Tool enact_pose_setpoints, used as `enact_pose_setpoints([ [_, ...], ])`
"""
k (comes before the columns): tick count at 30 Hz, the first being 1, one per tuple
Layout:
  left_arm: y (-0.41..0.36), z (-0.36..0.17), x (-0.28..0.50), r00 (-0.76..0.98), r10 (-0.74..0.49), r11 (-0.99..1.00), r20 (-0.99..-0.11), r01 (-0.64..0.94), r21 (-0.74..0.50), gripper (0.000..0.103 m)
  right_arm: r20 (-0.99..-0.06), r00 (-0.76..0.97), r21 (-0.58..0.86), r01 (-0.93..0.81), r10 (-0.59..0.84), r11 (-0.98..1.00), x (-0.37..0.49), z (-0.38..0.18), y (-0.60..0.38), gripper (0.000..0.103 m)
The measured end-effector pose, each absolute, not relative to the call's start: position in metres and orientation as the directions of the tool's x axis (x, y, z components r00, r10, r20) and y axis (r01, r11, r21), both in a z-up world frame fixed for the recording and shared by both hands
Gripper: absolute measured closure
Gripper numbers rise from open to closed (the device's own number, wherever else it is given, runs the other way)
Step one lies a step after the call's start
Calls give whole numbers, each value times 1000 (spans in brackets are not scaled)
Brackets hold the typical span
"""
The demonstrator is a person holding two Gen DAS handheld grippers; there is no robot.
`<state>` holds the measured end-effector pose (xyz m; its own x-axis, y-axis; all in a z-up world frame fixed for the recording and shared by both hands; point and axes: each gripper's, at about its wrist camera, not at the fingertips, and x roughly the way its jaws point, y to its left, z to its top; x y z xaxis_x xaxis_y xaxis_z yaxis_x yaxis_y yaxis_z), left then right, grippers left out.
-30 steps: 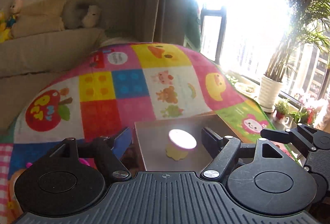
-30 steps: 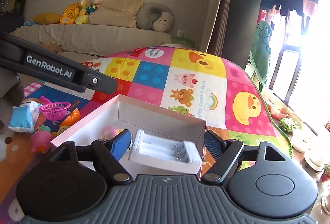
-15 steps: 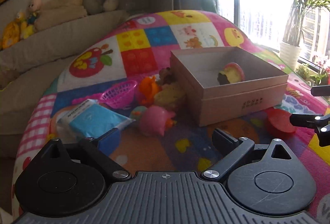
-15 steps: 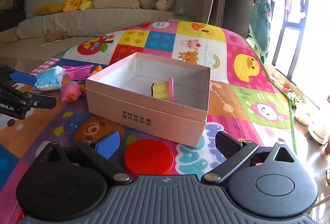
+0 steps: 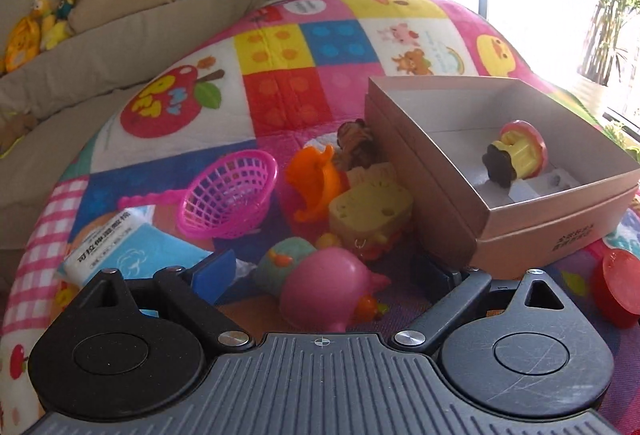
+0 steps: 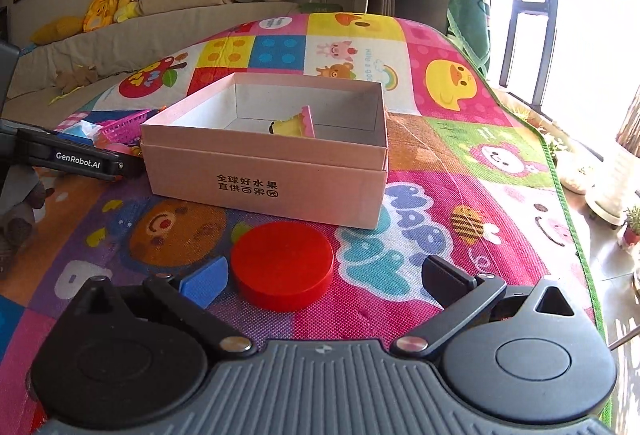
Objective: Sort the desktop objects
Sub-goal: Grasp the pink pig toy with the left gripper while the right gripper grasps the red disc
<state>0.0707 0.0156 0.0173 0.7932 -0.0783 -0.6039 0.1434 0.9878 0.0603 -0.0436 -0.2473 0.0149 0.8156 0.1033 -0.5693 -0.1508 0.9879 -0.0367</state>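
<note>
A pink cardboard box [image 5: 532, 219] [image 6: 264, 183] stands on the colourful play mat; a yellow-and-pink toy [image 5: 516, 153] [image 6: 294, 123] and a white item lie inside it. My left gripper [image 5: 324, 271] is open, its fingers either side of a pink pig toy [image 5: 328, 289], not touching it. My right gripper [image 6: 320, 275] is open, with a red disc [image 6: 282, 267] [image 5: 618, 287] lying on the mat between its fingers, nearer the left one. The left gripper's arm [image 6: 68, 159] shows at the left of the right wrist view.
Left of the box lie a magenta basket [image 5: 230, 199], an orange toy [image 5: 314, 181], a yellow toy [image 5: 372, 207], a brown toy [image 5: 356, 145], a teal toy [image 5: 288, 255] and a blue tissue pack [image 5: 128, 255]. A sofa with plush toys [image 6: 120, 1] stands behind.
Both grippers drew back from above the box and came down to the mat. The left now brackets the pink pig; the right has closed in on the red disc.
</note>
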Motion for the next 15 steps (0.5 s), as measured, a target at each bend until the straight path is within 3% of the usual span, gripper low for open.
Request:
enact_pose_setpoints([
  [2, 19, 17, 74, 782, -80, 989, -619, 142, 51, 25, -580, 808, -23, -148, 107, 989, -41, 14, -249, 0],
  [5, 22, 15, 68, 783, -85, 988, -617, 144, 47, 29, -602, 789, 6, -144, 118, 990, -36, 12, -252, 0],
  [15, 2, 20, -3, 741, -187, 967, -645, 253, 10, 27, -618, 776, 25, -140, 125, 990, -33, 11, -254, 0],
])
